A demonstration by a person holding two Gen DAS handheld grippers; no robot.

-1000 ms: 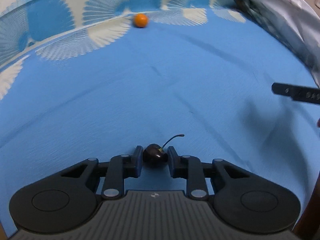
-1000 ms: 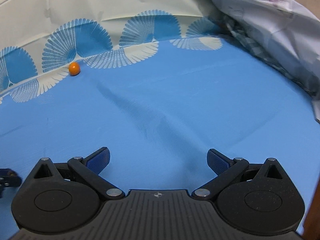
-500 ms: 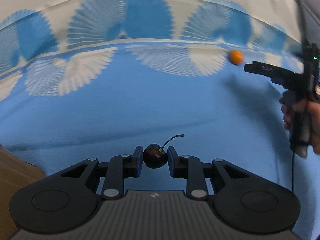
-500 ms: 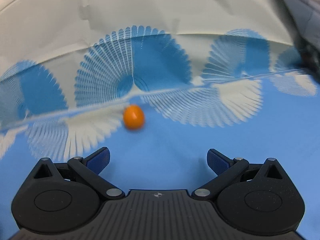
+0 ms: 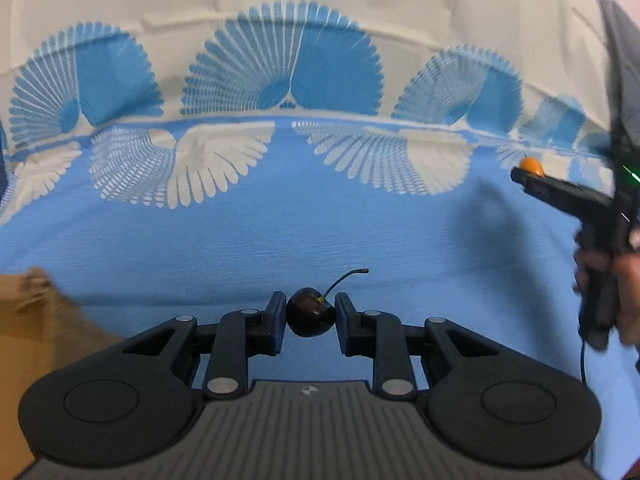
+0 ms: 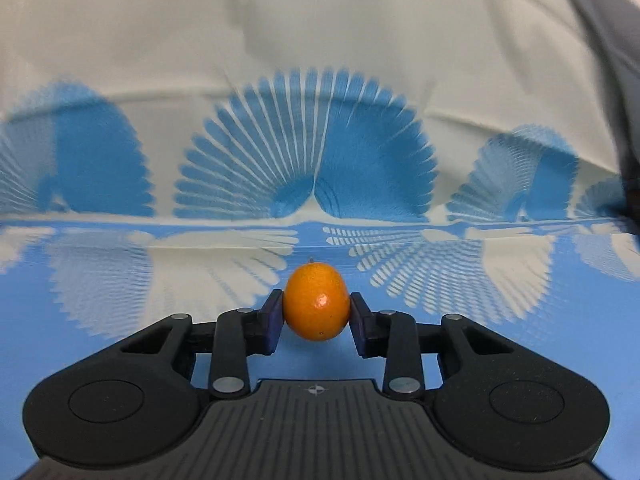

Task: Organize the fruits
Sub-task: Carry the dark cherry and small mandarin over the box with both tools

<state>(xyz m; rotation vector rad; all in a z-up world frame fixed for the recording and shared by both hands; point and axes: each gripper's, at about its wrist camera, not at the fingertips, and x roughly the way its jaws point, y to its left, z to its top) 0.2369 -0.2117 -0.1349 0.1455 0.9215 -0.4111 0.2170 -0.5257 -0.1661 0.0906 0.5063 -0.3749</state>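
Note:
My left gripper (image 5: pixel 310 317) is shut on a dark cherry (image 5: pixel 310 317) with a curved stem, held above the blue cloth (image 5: pixel 280 232). My right gripper (image 6: pixel 316 308) is shut on a small orange kumquat (image 6: pixel 315 301), both pads against its sides. In the left wrist view the right gripper (image 5: pixel 528 176) shows at the far right, held by a hand, with the kumquat (image 5: pixel 531 165) at its tip near the cloth's patterned border.
The blue cloth has a white and blue fan pattern (image 6: pixel 304 160) rising at the back. A brown cardboard surface (image 5: pixel 24 320) lies at the lower left of the left wrist view. A dark grey fabric (image 6: pixel 616 40) hangs at the far right.
My right gripper moved forward to the kumquat and closed on it. My left gripper, still holding the cherry, swung left and the cardboard came further into view.

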